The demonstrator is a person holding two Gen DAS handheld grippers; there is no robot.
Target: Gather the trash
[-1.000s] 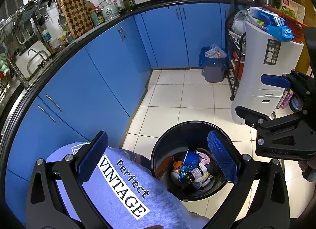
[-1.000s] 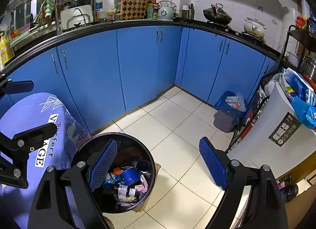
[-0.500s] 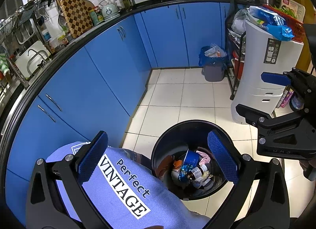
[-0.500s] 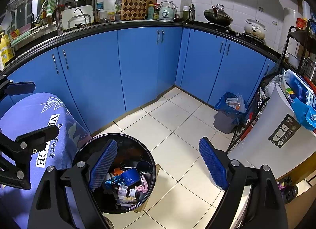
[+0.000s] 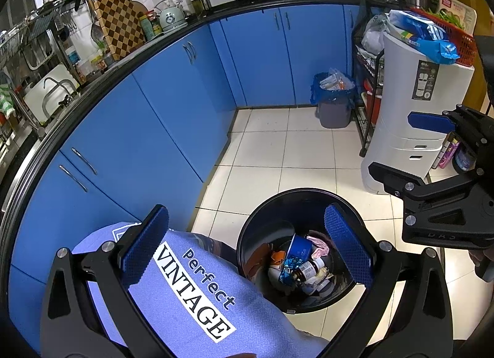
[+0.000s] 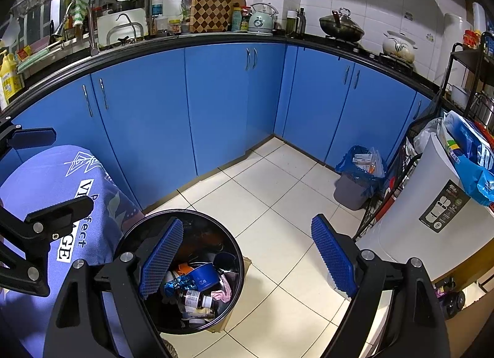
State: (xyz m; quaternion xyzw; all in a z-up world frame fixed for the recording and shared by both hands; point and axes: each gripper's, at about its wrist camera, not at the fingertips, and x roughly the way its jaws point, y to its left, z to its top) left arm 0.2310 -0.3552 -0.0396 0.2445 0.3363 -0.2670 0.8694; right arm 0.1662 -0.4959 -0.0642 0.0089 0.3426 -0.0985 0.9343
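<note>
A round black trash bin (image 5: 262, 228) stands on the tiled floor, also in the right wrist view (image 6: 216, 228). It holds trash: a blue cup (image 5: 298, 246), a brown bottle (image 5: 307, 268), blue foil and pink paper. My left gripper (image 5: 247, 246) is open and empty, above the bin's left rim. My right gripper (image 6: 247, 259) is open and empty, above the bin's right side; it also shows in the left wrist view (image 5: 429, 154). My left gripper also shows in the right wrist view (image 6: 40, 179).
The person's blue "Perfect VINTAGE" shirt (image 5: 197, 280) is left of the bin. Blue cabinets (image 6: 216, 95) curve around the floor. A grey bin with a blue bag (image 6: 355, 179) stands in the corner. A white appliance (image 6: 432, 219) and a black rack (image 5: 364, 86) stand on the right.
</note>
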